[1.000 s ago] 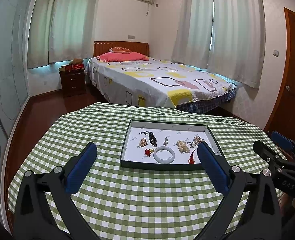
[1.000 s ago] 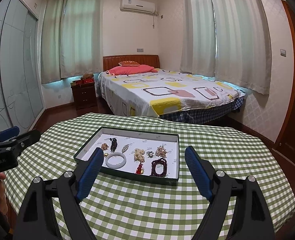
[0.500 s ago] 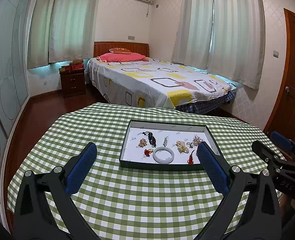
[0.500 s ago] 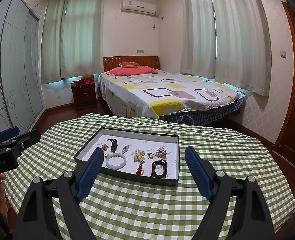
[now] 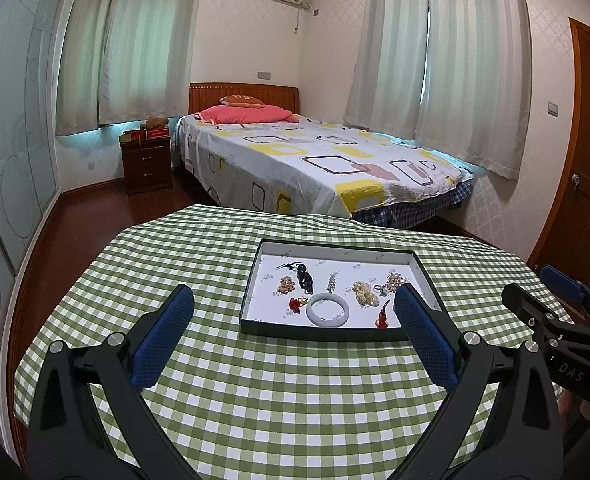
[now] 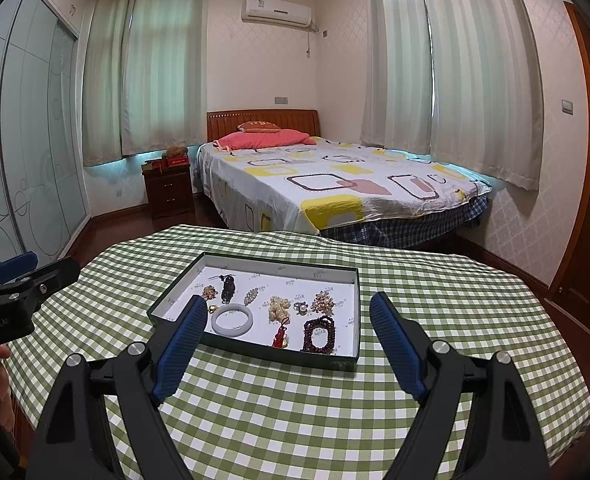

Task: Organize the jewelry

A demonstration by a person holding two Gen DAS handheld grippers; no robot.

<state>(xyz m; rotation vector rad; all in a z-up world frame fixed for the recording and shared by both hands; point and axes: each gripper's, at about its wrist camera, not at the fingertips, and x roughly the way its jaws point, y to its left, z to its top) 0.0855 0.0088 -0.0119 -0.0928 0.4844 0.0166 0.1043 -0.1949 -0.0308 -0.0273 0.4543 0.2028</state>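
The jewelry (image 6: 273, 312) lies spread in the tray (image 6: 337, 360) on the bench (image 6: 295, 420), each piece apart so it is easy to pick; left gripper (image 5: 295, 332) and right gripper (image 6: 291, 340) hang wide, holding nothing.

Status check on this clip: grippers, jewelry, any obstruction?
Left gripper open, empty; right gripper open, empty. Jewelry in the dark-rimmed white tray, white bangle nearest. Green checked tablecloth between grippers and tray shows nothing in the way.

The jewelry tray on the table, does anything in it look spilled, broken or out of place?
Nothing stands out. The tray lies flat on the checked tablecloth, and the bangle, bead bracelet and smaller pieces all lie separately inside it.
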